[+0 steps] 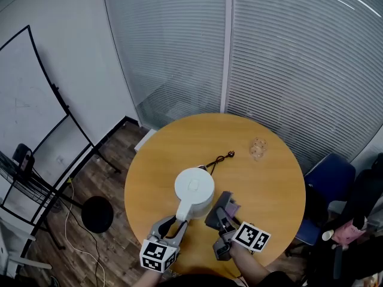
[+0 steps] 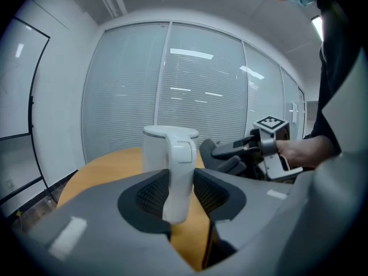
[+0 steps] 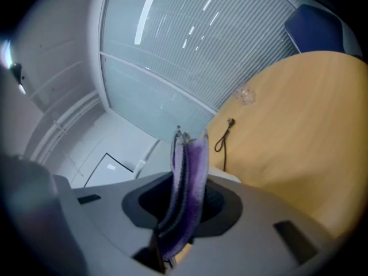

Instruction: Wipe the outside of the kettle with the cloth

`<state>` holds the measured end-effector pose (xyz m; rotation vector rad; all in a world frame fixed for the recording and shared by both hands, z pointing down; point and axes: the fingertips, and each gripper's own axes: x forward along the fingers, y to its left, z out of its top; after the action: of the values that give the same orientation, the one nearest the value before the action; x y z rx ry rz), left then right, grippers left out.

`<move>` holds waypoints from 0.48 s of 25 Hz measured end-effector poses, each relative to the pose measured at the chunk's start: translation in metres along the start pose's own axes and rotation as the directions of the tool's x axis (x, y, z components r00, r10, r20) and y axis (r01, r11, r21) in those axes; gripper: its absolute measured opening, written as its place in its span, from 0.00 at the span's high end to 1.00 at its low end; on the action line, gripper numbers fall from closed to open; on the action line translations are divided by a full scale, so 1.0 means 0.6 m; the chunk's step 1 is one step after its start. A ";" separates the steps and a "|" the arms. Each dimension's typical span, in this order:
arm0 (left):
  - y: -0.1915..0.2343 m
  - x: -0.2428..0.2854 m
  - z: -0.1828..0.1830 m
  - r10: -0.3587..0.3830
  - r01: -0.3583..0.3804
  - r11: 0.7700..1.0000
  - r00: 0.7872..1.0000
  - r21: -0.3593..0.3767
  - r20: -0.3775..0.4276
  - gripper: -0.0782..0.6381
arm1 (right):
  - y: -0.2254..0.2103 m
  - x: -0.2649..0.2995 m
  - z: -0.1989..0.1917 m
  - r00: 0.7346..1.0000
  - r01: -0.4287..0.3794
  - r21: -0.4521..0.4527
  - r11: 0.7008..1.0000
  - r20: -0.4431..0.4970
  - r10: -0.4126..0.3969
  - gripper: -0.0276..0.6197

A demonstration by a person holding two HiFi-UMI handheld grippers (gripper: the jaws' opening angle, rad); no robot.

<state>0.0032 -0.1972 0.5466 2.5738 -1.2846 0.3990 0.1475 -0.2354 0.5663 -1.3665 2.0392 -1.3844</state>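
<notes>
A white kettle stands in the middle of the round wooden table, its handle turned toward me. My left gripper reaches in from the near edge. In the left gripper view its two pads sit against both sides of the handle, so the left gripper is shut on it. My right gripper hovers just right of the kettle, shut on a hanging purple-grey cloth. In the right gripper view the cloth stands pinched upright in the right gripper. The left gripper view also shows the right gripper beside the kettle.
A black power cord lies behind the kettle, and a small clear glass object sits further right. A blue chair stands at the table's right. A whiteboard on a stand and a black round base are on the floor to the left.
</notes>
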 end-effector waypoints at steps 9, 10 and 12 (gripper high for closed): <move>0.008 -0.003 -0.001 0.015 -0.015 1.000 1.000 0.000 0.005 0.69 | 0.106 -0.003 0.036 0.984 -0.176 -0.017 0.984 -0.018 0.176 0.82; 0.007 -0.003 -0.001 0.015 -0.015 1.000 1.000 -0.002 0.005 0.69 | 0.104 0.001 0.032 0.985 -0.173 -0.026 0.985 -0.032 0.172 0.82; 0.005 -0.003 -0.001 0.017 -0.017 1.000 1.000 -0.003 0.005 0.69 | 0.096 0.007 0.026 0.986 -0.163 -0.036 0.986 -0.050 0.161 0.82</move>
<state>-0.0005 -0.1974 0.5470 2.5648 -1.3088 0.3932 0.1255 -0.2434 0.5110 -1.1645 2.1664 -1.3239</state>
